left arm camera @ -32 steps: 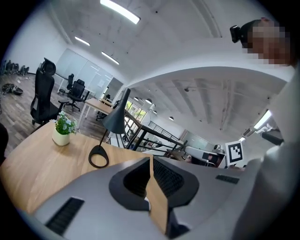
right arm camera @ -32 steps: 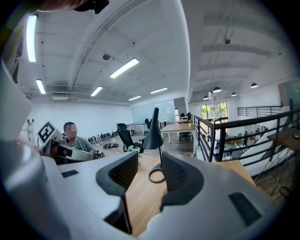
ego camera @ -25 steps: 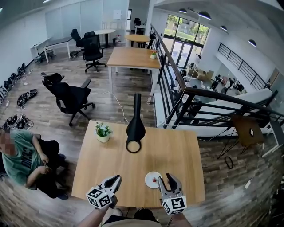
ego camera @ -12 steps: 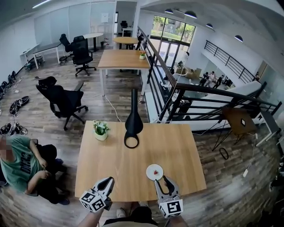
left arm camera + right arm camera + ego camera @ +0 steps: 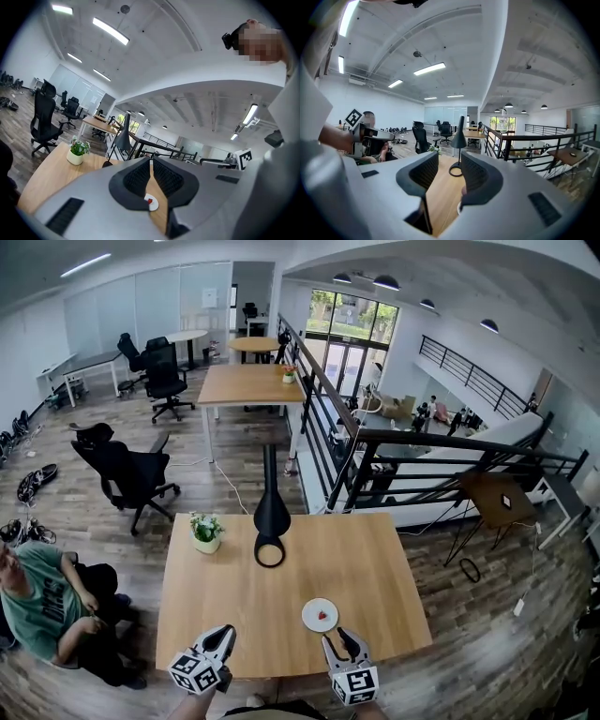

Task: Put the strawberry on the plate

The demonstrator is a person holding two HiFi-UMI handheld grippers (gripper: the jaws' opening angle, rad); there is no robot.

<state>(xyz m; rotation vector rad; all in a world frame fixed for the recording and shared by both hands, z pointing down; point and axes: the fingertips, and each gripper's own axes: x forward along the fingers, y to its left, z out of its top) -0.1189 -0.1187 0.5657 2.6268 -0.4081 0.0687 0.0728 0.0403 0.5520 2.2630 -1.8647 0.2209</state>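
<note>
An open office with a wooden floor is shown from the head view. There a wooden table (image 5: 281, 587) carries a potted plant (image 5: 206, 530) near its far left corner, a black lamp (image 5: 271, 517) at the middle of its far edge and a white plate (image 5: 310, 611) near its near edge, right of the middle. A seated person (image 5: 42, 601) is seen left of the table. The strawberry (image 5: 322, 616) lies on the plate as a small red spot, about at its centre. The left gripper (image 5: 226, 634) and the right gripper (image 5: 337, 640) are held over the near edge, the right one just beside the plate; their jaws are too small to be read there. In the left gripper view the jaws are shown pressed together at the tips with nothing between them, and the plate with the red strawberry is framed in the gap beneath them. In the right gripper view the jaws are shown apart and empty, with bare wood and the lamp between them.
</note>
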